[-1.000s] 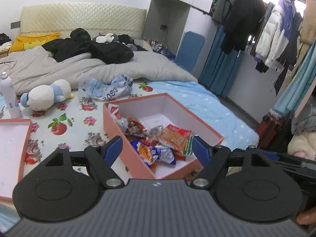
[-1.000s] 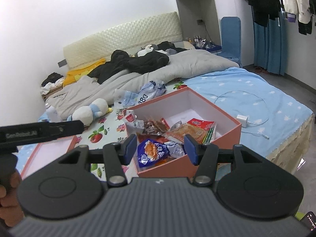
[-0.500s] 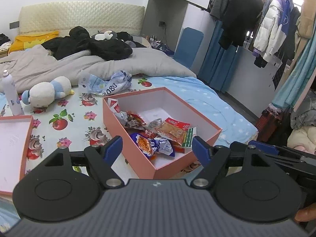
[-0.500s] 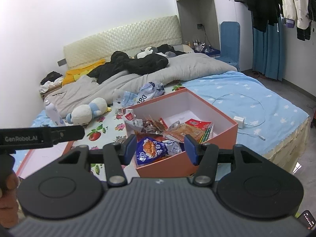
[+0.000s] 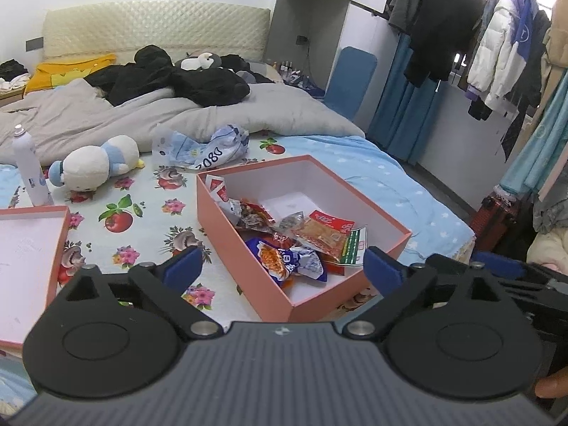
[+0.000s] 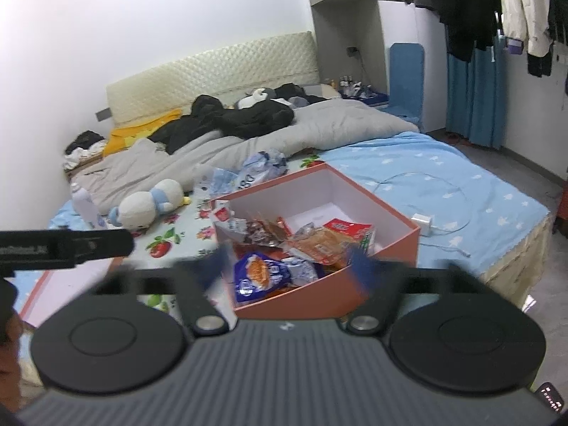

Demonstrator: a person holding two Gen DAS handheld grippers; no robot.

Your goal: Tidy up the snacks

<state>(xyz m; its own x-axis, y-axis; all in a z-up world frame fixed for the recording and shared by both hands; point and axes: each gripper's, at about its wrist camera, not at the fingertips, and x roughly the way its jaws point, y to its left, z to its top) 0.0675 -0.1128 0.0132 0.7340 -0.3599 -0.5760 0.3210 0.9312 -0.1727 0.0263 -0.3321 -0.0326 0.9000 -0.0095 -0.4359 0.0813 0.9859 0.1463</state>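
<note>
We see both grippers empty, jaws just sprung wide: left gripper, right gripper (fingers blurred). Snack packets sit piled in the pink box near the bed's foot edge, straight ahead and below both jaws. Box runs long away from us; neither hand is clearly nearer.

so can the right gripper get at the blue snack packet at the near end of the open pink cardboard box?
Probably yes: right gripper has just opened, empty; blue snack packet lies topmost in the lidless pink box, nothing between.
</note>
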